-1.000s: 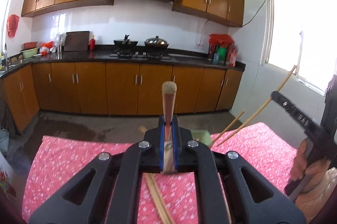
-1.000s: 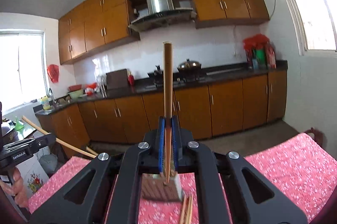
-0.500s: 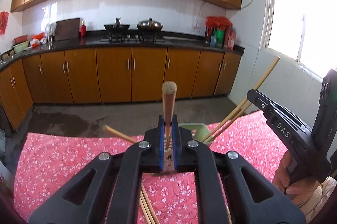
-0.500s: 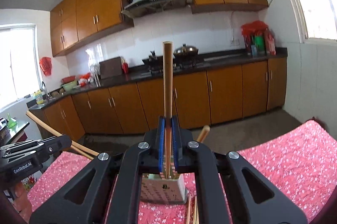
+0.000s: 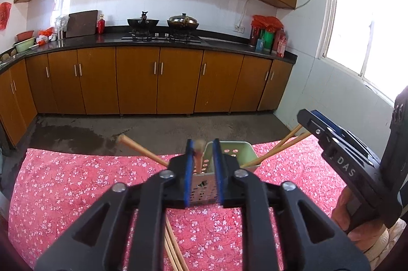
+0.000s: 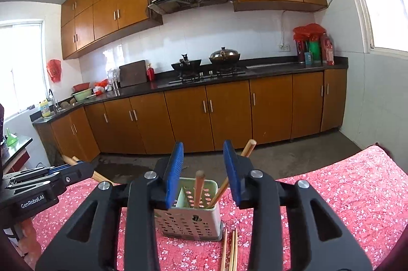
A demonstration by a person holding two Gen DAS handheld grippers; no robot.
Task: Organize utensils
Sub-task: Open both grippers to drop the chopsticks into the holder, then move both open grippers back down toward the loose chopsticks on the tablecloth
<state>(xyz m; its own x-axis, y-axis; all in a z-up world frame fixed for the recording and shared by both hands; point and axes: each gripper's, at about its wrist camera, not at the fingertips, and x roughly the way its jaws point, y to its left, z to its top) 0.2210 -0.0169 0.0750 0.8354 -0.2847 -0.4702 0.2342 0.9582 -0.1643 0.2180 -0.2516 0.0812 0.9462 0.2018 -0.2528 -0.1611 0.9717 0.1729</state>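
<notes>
Chopsticks: several wooden ones stand or lean in the holder (image 6: 190, 217); one stands nearly upright (image 6: 199, 188) in its right compartment, another (image 6: 236, 169) leans out to the right, and more lean out to the left.
Holder: a pale green perforated box with a divider, standing on the table near its far edge, about midway along it.
Loose chopsticks: a few (image 6: 230, 249) lie flat on the cloth just in front of the holder, on its near right side.
Table: covered with a red flowered cloth (image 6: 331, 197).
Left gripper (image 5: 202, 163): jaws have just been opening; a chopstick (image 5: 198, 156), blurred, stands between the blue pads over the holder, and the pads no longer press on it.
Right gripper (image 6: 202, 174): jaws have just been opening and stand well apart; the upright chopstick sits between them, free of both pads.
Hand: the person's right hand (image 5: 357, 214) wraps the right gripper's handle, above the table's right edge.
</notes>
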